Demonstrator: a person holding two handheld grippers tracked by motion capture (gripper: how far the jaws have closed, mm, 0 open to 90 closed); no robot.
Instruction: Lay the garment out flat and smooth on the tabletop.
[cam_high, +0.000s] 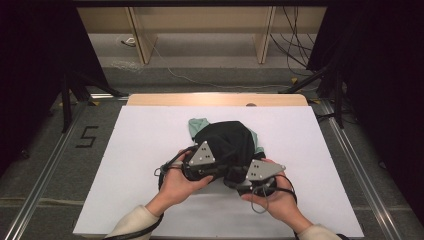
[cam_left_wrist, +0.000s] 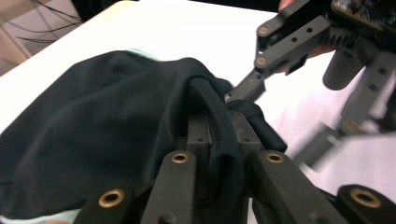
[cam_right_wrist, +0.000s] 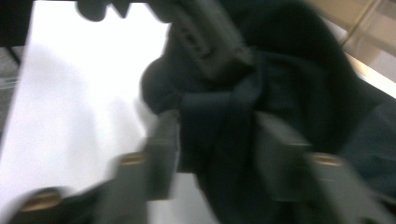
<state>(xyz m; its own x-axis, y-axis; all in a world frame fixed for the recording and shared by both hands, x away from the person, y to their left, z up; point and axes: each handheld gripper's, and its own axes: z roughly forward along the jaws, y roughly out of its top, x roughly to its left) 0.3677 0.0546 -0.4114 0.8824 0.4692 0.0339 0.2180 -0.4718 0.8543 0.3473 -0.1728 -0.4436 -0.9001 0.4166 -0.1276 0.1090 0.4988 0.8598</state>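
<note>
Two grippers work the near edge of one bunched dark garment (cam_high: 222, 140) lying on the white table cover (cam_high: 150, 150), with a pale green layer (cam_high: 197, 123) peeking out on its far side. The left gripper (cam_left_wrist: 219, 140) has its jaws pressed together on a rolled fold of the dark cloth, which runs up between them and drapes away ahead and to that gripper's left. The right gripper (cam_right_wrist: 217, 140) has its jaws standing apart with a twisted bunch of the same cloth between them; that view is blurred, so whether the pads actually bite the fabric cannot be told. In the left gripper view, the other tool's tip sits just beside the pinched fold, nearly touching it.

The main risk is the two tools colliding, since they stand so close. If the right jaws shut now, they could catch the left gripper's tip rather than cloth. They might also take several layers at once, dragging the green layer along. A pull apart while only one side holds firmly would likely slide the whole bundle across the cover instead of spreading it. The left pinch sits on a narrow roll, which may slip free under tension.
</note>
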